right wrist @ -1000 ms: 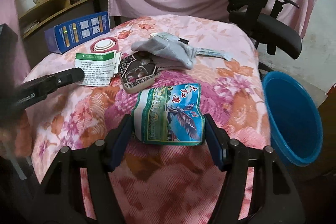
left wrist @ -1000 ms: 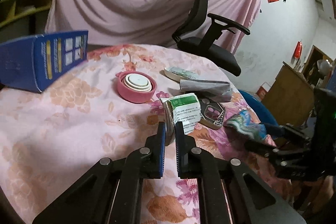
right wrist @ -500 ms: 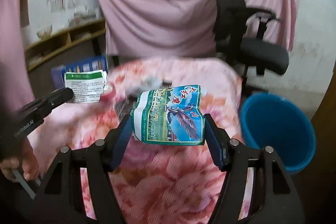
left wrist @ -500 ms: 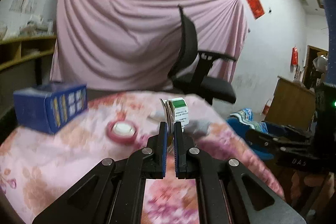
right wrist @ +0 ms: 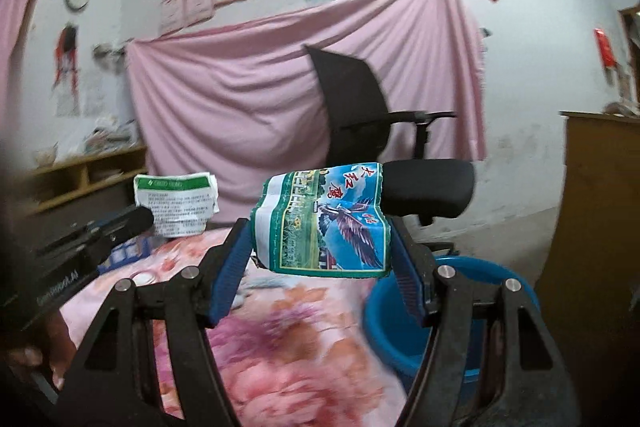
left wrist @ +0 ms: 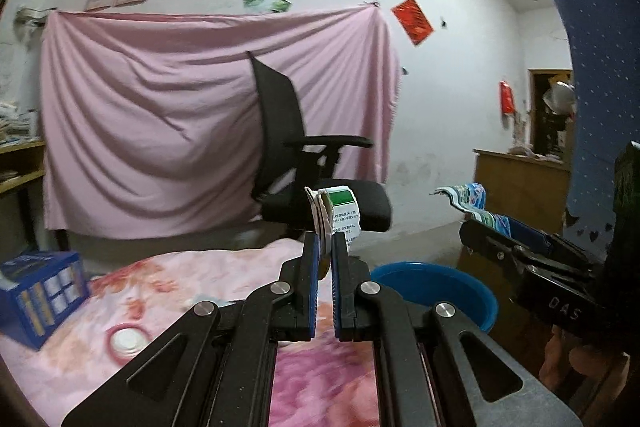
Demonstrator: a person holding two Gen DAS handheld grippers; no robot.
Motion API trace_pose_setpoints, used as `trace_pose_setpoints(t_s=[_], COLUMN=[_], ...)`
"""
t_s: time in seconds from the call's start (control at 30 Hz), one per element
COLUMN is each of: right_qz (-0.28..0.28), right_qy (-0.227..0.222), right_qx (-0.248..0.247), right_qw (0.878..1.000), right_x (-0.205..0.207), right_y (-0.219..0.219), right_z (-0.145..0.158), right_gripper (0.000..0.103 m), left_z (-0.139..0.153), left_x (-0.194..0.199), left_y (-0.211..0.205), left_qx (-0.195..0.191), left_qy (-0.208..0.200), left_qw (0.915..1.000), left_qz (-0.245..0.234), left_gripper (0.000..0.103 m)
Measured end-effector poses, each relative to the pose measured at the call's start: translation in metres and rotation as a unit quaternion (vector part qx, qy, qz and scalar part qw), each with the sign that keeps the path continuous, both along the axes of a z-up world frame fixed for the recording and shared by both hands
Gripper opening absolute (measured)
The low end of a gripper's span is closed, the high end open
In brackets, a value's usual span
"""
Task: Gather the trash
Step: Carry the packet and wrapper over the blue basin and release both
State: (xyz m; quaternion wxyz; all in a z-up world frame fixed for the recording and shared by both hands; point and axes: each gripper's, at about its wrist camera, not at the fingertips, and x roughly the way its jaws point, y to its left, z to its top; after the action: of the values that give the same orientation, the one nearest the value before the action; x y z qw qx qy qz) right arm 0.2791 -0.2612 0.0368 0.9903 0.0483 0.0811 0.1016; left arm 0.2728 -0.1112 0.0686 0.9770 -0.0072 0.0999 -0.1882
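Observation:
My left gripper (left wrist: 325,241) is shut on a folded white paper with a green band (left wrist: 338,213), held up in the air above the table; the paper also shows in the right wrist view (right wrist: 176,203). My right gripper (right wrist: 320,231) is shut on a crumpled blue-green wrapper with an eagle print (right wrist: 324,223), held above the table edge; the wrapper also shows in the left wrist view (left wrist: 476,203). A blue basin (left wrist: 452,287) stands on the floor right of the table, below and right of both grippers, and shows in the right wrist view (right wrist: 396,319).
The table has a pink floral cloth (left wrist: 200,283). On it lie a blue box (left wrist: 40,295) and a pink round lid (left wrist: 124,339). A black office chair (left wrist: 304,163) stands behind the table. A wooden cabinet (right wrist: 600,211) is at the right.
Both grippers have lifted their loads off the table and tilted up, so the views now face the wall and chair. The basin has come closer on the right.

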Motion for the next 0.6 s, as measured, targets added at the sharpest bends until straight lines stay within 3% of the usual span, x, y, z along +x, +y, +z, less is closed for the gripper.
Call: trace_pose_setpoints(t_s=[0.33,0.6], right_qz=[-0.091,-0.122], right_qy=[0.029,0.067], right_qx=[0.066,0.110], right_qw=[0.993,0.984], right_x=[0.024,0.042], right_y=[-0.068,-0.098], right_z=[-0.013,-0.031], right_gripper=[0.086,0.086], left_z=[-0.010,-0.031], left_x=[0.053,0.077], left_y=[-0.064,-0.096], left_qx=[0.011,0.023], left_qy=[0.062,0.115], left_qw=[0.9969,0.9916], left_qz=[-0.046,-0.055], left_gripper=[0.004,0.004])
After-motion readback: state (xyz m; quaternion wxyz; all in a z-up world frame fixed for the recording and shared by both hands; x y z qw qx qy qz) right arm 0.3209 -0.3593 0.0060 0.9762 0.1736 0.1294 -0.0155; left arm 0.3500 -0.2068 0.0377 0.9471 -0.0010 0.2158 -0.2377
